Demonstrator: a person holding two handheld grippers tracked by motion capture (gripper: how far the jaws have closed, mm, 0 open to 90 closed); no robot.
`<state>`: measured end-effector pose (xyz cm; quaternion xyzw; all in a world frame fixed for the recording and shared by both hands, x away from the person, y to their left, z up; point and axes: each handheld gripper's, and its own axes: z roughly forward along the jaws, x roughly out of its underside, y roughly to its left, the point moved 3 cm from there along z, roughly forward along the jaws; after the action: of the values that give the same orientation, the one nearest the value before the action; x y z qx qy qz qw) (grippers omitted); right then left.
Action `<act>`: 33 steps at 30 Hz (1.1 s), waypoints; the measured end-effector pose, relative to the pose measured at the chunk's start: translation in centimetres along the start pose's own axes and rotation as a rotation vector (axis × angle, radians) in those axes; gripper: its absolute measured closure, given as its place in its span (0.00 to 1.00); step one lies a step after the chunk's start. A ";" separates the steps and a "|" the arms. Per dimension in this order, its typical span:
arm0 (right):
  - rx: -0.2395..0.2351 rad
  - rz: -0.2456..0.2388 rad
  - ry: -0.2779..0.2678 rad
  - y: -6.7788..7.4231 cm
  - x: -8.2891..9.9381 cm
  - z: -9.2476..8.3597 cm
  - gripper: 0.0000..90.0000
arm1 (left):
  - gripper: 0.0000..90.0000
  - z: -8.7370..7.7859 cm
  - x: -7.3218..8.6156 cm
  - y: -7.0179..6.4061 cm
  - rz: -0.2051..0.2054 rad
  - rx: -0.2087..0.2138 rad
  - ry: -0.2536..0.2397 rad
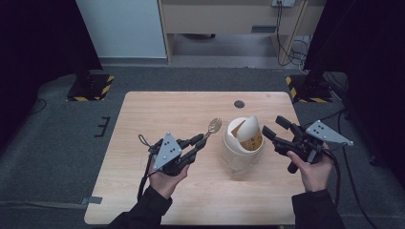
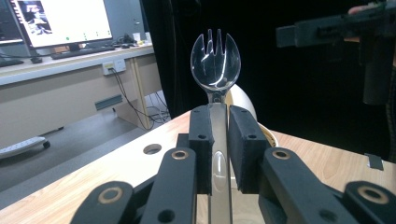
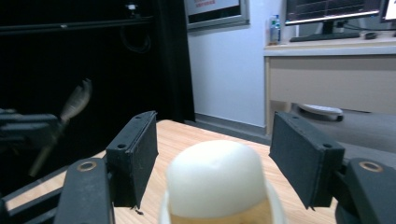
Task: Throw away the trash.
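My left claw point(image 1: 202, 140) is clamped on the handle of a clear plastic spork point(image 2: 215, 60), both pads pressing the flat stem just below the bowl, tines pointing up and away. I judge the spork light, stiff but brittle, and slick; the flat of the stem is the sound place to hold it, as now.

My right claw point(image 1: 272, 128) stands open with nothing between its pads; no contact. Directly ahead of it, between the jaw lines, sits a small cream plastic bin with a domed swing lid point(image 3: 217, 175), the lid tipped so the tan liner shows inside. I judge the bin light and easily tipped or pushed; its rim or body wall is the place to steady it.

The bin stands on the pale wooden counter point(image 1: 143, 109), right of centre, nearer the right edge. The spork head hovers just left of the bin's rim, apart from it.
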<state>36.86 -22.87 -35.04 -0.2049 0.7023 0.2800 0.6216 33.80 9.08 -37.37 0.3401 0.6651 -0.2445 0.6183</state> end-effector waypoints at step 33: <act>-0.267 0.138 0.096 4.4 1.9 3.2 0.66 | 0.89 3.8 0.5 -4.8 0.072 0.083 0.010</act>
<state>36.19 -17.33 -36.49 -0.2500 0.7004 0.4027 0.5337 32.68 3.18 -38.78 0.3904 0.6449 -0.2476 0.6086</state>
